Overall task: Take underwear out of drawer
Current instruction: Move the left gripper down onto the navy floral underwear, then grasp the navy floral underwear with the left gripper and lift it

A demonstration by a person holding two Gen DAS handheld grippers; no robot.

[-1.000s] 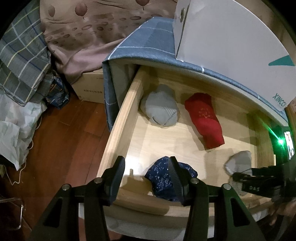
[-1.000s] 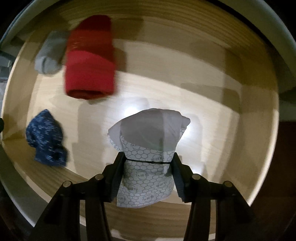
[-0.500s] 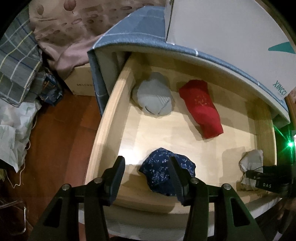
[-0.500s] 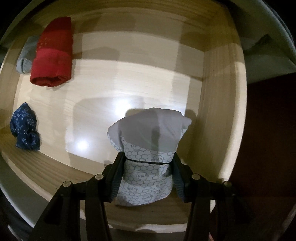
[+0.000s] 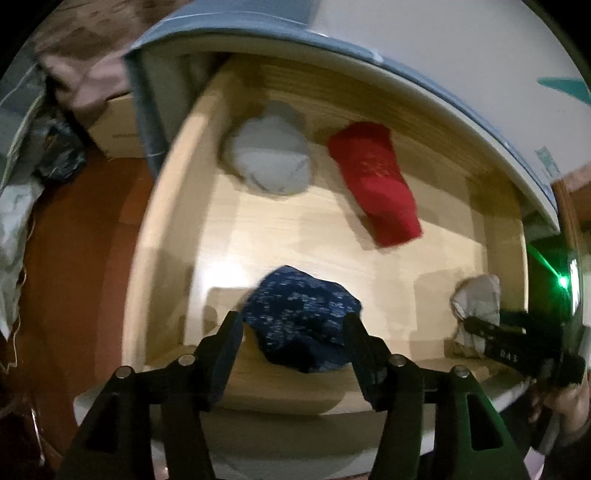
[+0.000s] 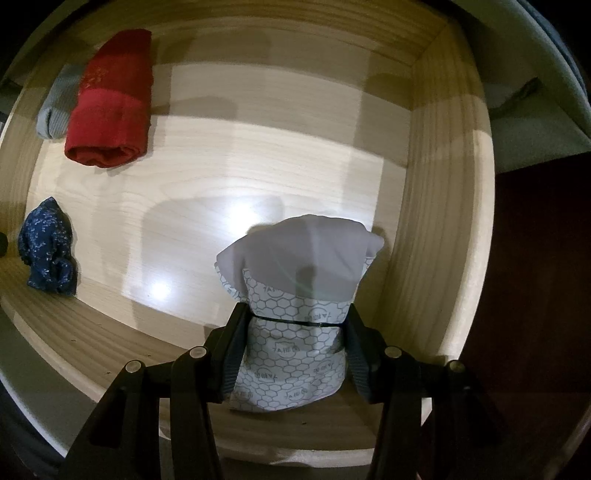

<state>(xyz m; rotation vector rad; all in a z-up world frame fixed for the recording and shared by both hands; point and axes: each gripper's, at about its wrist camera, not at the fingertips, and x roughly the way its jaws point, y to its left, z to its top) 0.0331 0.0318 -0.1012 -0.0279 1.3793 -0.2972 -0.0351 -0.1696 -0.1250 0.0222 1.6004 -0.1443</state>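
Note:
The wooden drawer [image 5: 166, 236] stands open. In it lie a grey folded underwear [image 5: 269, 162], a red one [image 5: 373, 181] and a dark blue patterned one [image 5: 299, 317]. My left gripper [image 5: 291, 332] hangs over the blue one near the front wall. Its jaws are opening and stand on either side of the cloth without pressing on it. My right gripper [image 6: 295, 325] is shut on a white underwear with a hexagon print [image 6: 295, 280], held above the drawer floor by the right wall [image 6: 443, 221]. The left wrist view shows that white piece [image 5: 476, 302] at the front right corner.
A blue-grey cover [image 5: 229, 33] and a white box [image 5: 443, 55] sit on top of the cabinet above the drawer. On the reddish wood floor [image 5: 81, 258] to the left are a cardboard box [image 5: 118, 125] and heaped bedding [image 5: 74, 62]. A hand [image 5: 565, 402] shows at the right edge.
The left gripper tipped down and came closer over the blue piece, and its jaws widened. The right gripper carried the white piece rightward to the drawer's right wall.

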